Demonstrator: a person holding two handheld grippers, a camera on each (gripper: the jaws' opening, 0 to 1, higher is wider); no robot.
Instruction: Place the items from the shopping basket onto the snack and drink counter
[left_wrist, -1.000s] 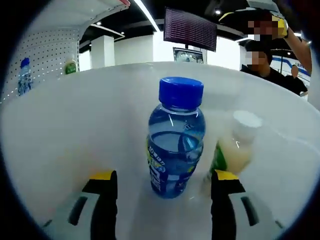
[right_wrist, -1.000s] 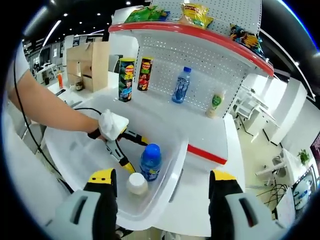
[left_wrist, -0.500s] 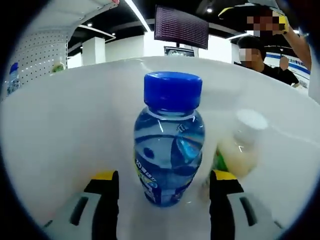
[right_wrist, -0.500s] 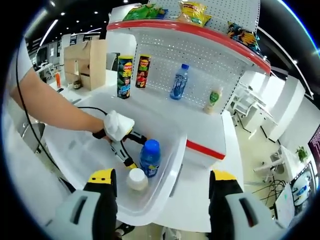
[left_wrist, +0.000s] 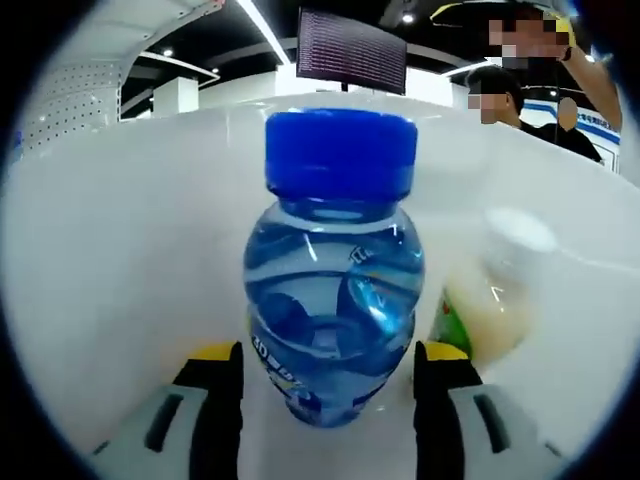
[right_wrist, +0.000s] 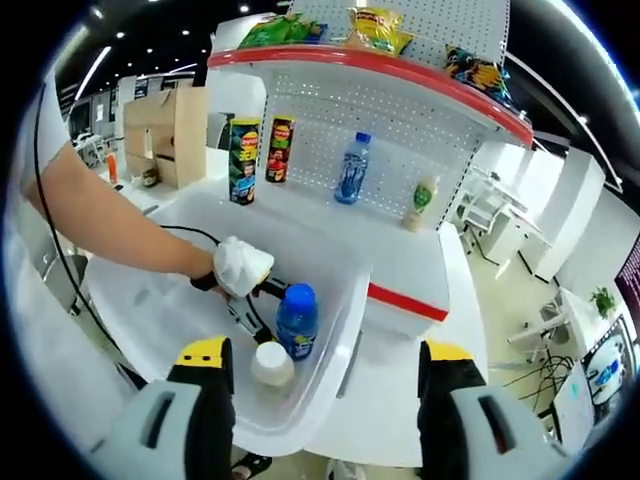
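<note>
Left tongs (left_wrist: 325, 365): I see them spread open, the blue-capped water bottle (left_wrist: 333, 290) standing between the two jaws — whether either jaw touches it I cannot tell.
Water bottle: upright inside the white basket (right_wrist: 330, 370), near its right-hand wall in the right gripper view.
White-capped bottle (left_wrist: 500, 290): just beside the water bottle in the basket, pale liquid, green label.
Right tongs (right_wrist: 325, 385): open, holding nothing, hovering above the basket.
Hand (right_wrist: 243, 268): white-gloved, gripping the left tool down in the basket.
Bench (right_wrist: 400, 270): white, beyond the basket — two chip cans (right_wrist: 258, 155), a blue bottle (right_wrist: 351, 170) and a small green-labelled bottle (right_wrist: 420, 203) stand by the pegboard.
Top shelf (right_wrist: 380, 65): snack bags.
</note>
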